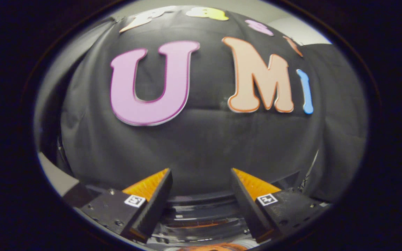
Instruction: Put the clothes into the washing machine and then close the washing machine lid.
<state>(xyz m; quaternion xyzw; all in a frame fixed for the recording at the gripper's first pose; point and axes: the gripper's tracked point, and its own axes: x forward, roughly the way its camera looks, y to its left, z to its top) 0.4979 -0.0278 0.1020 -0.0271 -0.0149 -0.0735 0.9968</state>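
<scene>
Gripper view. Your gripper point(201, 172) was released: its two fingers stood well apart, with nothing pressed between them and neither pad touching anything. Beneath the fingers and in the gap between them lay a round, glossy rim with stacked concentric rings, which you could take for the washing machine point(201, 218) mouth or its clear lid; the view did not settle which, so you could not tell whether the lid was up or down. An orange patch point(209, 247) showed at the near edge of that rim, below the fingers. It may have been clothing inside the drum, but too little of it was visible to say.

The relation that governed your coming move was vertical. The fingers pointed level at the black cloth wall point(201, 146) beyond them, while the machine lay under them, not ahead. You were therefore aimed over the task's thing rather than at it. Judged from this alone, you needed to tilt the gripper down towards the rim before either reaching for clothes or taking hold of the lid.

A pale ledge point(56, 176) ran off to the left of the left finger, near the machine and apart from the gripper.
</scene>
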